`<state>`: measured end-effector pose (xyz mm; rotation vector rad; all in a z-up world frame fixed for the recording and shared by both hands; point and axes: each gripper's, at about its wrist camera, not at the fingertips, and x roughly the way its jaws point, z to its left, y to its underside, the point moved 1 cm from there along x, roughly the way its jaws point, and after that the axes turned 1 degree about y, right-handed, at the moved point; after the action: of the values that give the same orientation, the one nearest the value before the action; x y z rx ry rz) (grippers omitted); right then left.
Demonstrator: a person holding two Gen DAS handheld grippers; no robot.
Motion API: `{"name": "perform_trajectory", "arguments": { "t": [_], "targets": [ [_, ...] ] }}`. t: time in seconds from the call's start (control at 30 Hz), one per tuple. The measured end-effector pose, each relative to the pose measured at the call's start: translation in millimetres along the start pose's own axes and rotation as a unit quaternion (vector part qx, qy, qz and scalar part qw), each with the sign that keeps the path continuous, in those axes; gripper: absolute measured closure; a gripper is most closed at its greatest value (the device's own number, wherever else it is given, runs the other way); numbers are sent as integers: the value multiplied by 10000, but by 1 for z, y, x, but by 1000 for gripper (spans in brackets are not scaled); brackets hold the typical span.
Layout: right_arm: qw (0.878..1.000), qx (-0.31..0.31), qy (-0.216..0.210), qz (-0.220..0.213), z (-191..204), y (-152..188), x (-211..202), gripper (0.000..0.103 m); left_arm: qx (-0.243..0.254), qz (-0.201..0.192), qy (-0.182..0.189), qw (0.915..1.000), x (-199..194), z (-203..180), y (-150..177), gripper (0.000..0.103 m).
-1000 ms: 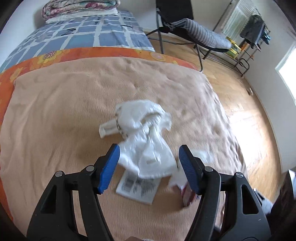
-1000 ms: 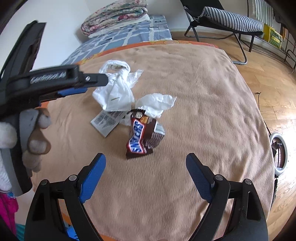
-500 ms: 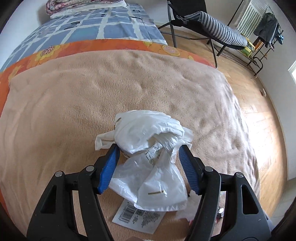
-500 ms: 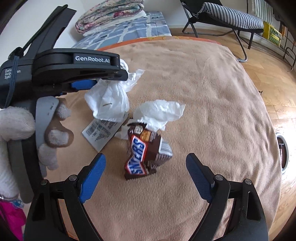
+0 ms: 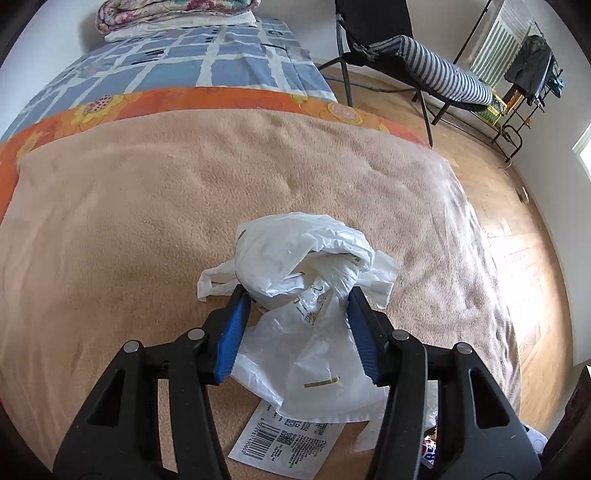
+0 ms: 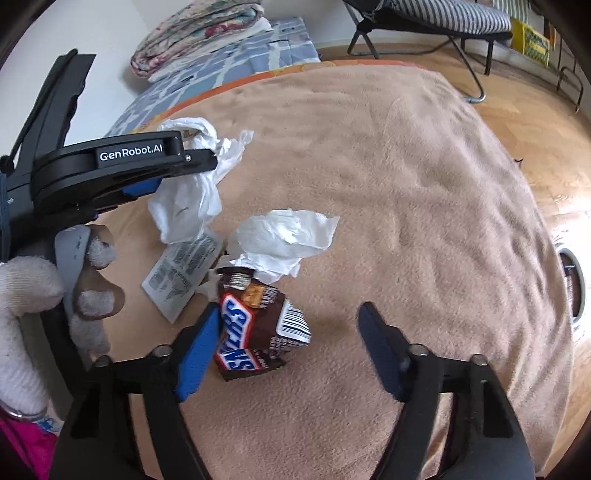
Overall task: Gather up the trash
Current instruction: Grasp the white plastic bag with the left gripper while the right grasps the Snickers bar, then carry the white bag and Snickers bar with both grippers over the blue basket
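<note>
A crumpled white plastic bag [image 5: 303, 266] lies on the tan blanket [image 5: 147, 206]. My left gripper [image 5: 297, 295] straddles the bag's middle, its blue pads touching both sides; the jaws stand partly closed around it. The bag also shows in the right wrist view [image 6: 188, 199] under the left gripper's arm. A brown Snickers wrapper [image 6: 255, 325] lies between the fingers of my open right gripper [image 6: 288, 314], against the left pad. A crumpled white tissue [image 6: 284, 236] and a printed paper label [image 6: 181, 273] lie just beyond it. The label also shows under the bag [image 5: 288, 443].
The blanket covers a bed with an orange border [image 5: 184, 99] and a blue checked sheet [image 5: 184, 66]. Folded quilts [image 5: 173, 14] lie at the head. A black folding chair with a striped cushion [image 5: 424, 62] stands on the wood floor [image 5: 517, 240] to the right.
My left gripper moved forward over the plastic bag and its jaws narrowed onto it. My right gripper moved forward so the Snickers wrapper now sits between its fingers.
</note>
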<state>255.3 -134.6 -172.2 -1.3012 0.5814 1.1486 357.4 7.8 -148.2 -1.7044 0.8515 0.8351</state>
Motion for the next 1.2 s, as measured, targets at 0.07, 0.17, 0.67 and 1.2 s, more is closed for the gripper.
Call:
{"name": "perform_trajectory", "arguments": {
  "t": [0.07,0.17,0.67,1.2],
  "targets": [
    [9999,45,-121,33,0,1,-1,45,19,-31,-7,10000,-2,1,0,50],
    [9995,86,-294,77,1,3,-2,61,41,-91,1,10000,-6,2,0,51],
    [9974,180,-684,102,-7,14,-17,80,137,-255,-33,9996,-27,2,4,51],
    [9954,223,-776,515,-30,60,-33,80,407,-342,30,9986,-65,-12,27,51]
  ]
}}
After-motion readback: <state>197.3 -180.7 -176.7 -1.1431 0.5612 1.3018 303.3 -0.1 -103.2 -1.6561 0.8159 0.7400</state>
